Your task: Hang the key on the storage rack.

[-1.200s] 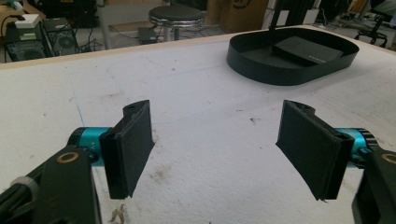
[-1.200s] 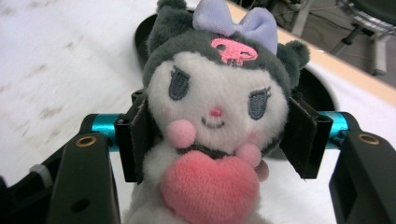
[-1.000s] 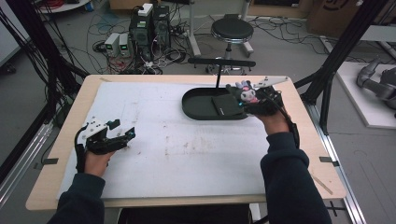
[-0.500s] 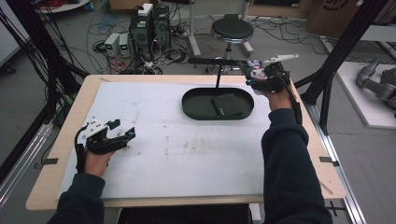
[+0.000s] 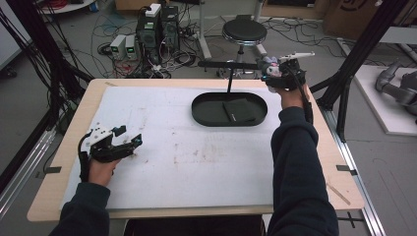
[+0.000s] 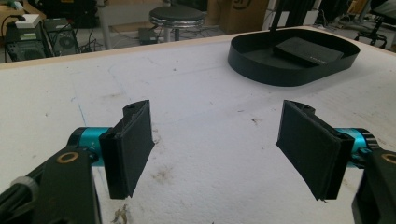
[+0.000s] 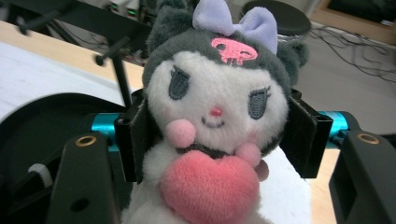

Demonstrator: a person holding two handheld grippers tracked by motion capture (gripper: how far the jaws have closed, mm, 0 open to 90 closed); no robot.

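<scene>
While clamped in right claw, plush toy upright.

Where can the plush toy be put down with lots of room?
The widest bare patch of the white mat lies between the left hand-held gripper and the black tray. The tray itself is crowded by a flat black pad.

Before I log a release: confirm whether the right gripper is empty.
No: the right gripper is clamped on a grey-and-white plush doll holding a pink heart.

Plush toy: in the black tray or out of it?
Out. The right gripper holds the plush toy clamped between its jaws, raised beyond the black tray.
</scene>
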